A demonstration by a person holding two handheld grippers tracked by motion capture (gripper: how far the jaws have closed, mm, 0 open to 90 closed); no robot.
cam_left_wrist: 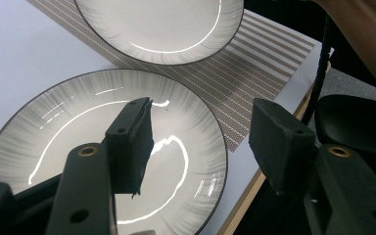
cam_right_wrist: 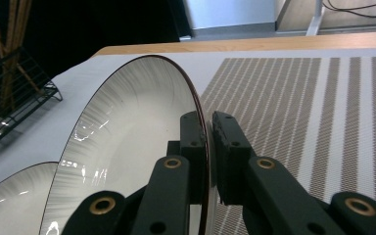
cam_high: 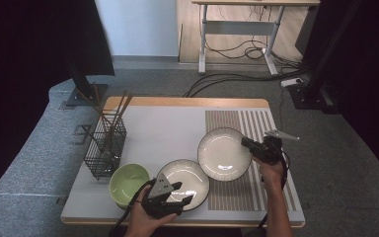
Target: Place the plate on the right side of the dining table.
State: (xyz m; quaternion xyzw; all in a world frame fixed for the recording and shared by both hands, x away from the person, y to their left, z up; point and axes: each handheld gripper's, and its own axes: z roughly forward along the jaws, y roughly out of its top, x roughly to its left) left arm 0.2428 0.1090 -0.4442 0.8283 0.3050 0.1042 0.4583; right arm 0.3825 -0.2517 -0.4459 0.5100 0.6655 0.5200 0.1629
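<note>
The right gripper [cam_high: 249, 144] is clamped on the rim of the far plate [cam_high: 223, 153], lying on the striped mat [cam_high: 271, 148] toward the tabletop's right edge, while the left gripper [cam_high: 181, 193], jaws apart, hovers over the near plate [cam_high: 185, 174] at the front edge; no readable writing shows.

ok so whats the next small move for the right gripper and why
Probably carry the far plate left and set it onto the near plate. The right gripper already pinches its rim, while the left gripper waits open over the near plate.
</note>
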